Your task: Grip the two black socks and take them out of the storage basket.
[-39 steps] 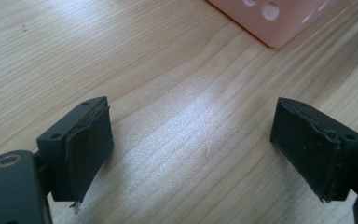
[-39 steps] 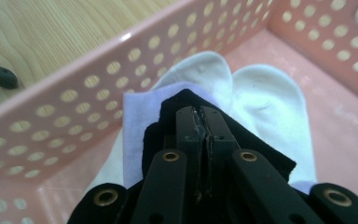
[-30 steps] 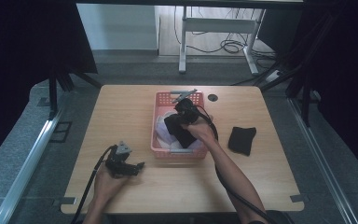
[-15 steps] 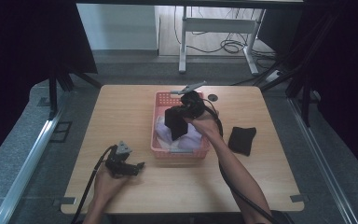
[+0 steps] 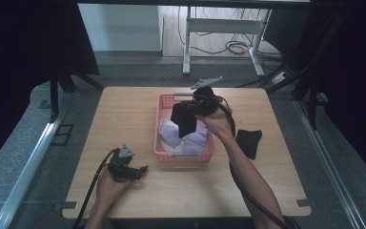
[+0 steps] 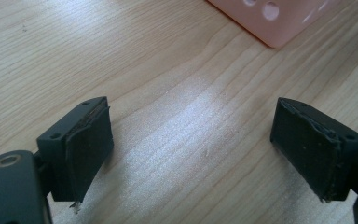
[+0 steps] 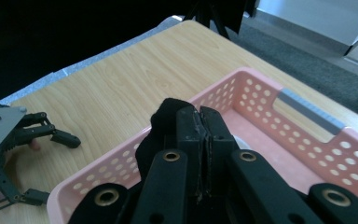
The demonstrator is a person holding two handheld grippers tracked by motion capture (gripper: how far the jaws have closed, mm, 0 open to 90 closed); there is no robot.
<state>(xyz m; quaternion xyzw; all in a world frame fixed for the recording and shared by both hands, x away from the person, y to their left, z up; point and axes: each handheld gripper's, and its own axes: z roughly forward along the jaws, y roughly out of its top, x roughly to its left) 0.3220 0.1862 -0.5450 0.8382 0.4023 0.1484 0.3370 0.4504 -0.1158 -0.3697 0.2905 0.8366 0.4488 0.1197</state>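
hanging above the pink basket [image 5: 183, 153], the right tool [image 5: 189, 110] is clenched on a black cloth [image 5: 183, 120], which dangles clear over the lilac and white laundry [image 5: 190, 138] inside. the basket sits mid-counter, with bare wood of the counter [image 5: 124, 114] open to its left and along the near edge. a second black cloth [image 5: 249, 142] lies on the counter right of the basket, close to the person's right forearm. the left tool [image 5: 143, 169] rests low on the counter near the basket's front left corner, its jaws released and wide apart with nothing between them. the left gripper view shows that gap over bare wood, plus the basket's corner [image 6: 275, 18]. the right gripper view shows the jaws pressed together on the cloth [image 7: 161, 126], the basket's grey handle strip [image 7: 310, 112], and the left tool [image 7: 60, 135] farther off.
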